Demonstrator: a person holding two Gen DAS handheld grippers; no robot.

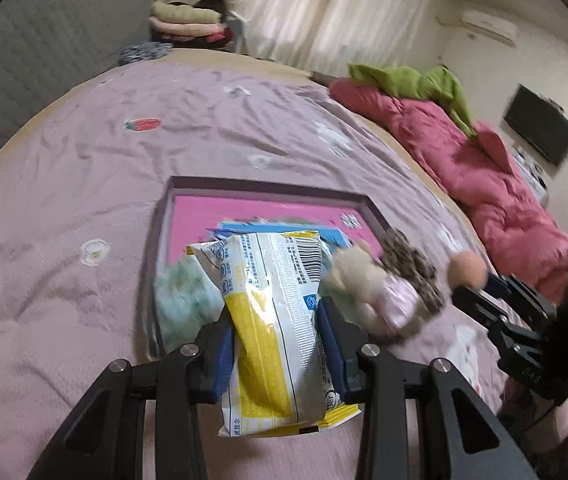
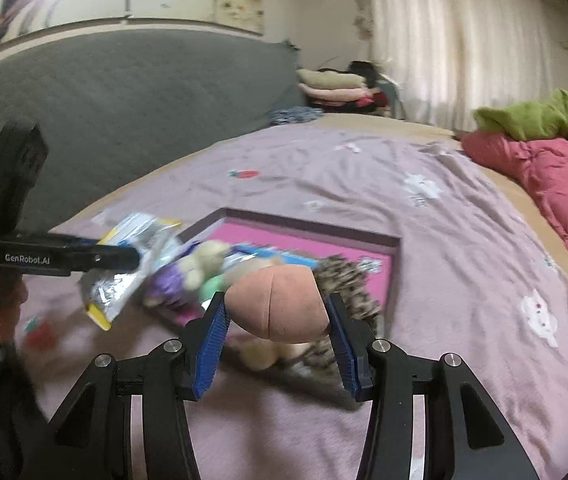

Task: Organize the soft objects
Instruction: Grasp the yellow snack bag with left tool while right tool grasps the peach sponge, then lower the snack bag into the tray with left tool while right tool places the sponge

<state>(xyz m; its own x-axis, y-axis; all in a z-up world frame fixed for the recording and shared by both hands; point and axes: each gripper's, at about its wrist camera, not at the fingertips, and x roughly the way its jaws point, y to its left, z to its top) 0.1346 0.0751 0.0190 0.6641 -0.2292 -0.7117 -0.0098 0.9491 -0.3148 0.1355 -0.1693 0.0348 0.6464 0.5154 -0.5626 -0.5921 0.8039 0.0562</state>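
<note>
My left gripper (image 1: 276, 312) is shut on a yellow and white snack bag (image 1: 272, 320) and holds it over the near edge of a pink-bottomed tray (image 1: 188, 216); the bag also shows in the right wrist view (image 2: 132, 256). My right gripper (image 2: 278, 312) is shut on a peach plush ball (image 2: 280, 300), part of a brown spotted hedgehog toy (image 2: 347, 284), at the tray's near right corner. A beige plush doll in a lilac dress (image 1: 367, 284) lies between the grippers. A blue packet (image 1: 284, 230) and a pale green soft item (image 1: 188, 296) lie in the tray.
The tray sits on a lilac bedspread (image 1: 84, 168). A pink quilt (image 1: 483, 176) with a green cloth (image 1: 415, 78) lies along the right edge. Folded clothes (image 1: 188, 24) are stacked at the far end, by a grey headboard (image 1: 44, 44).
</note>
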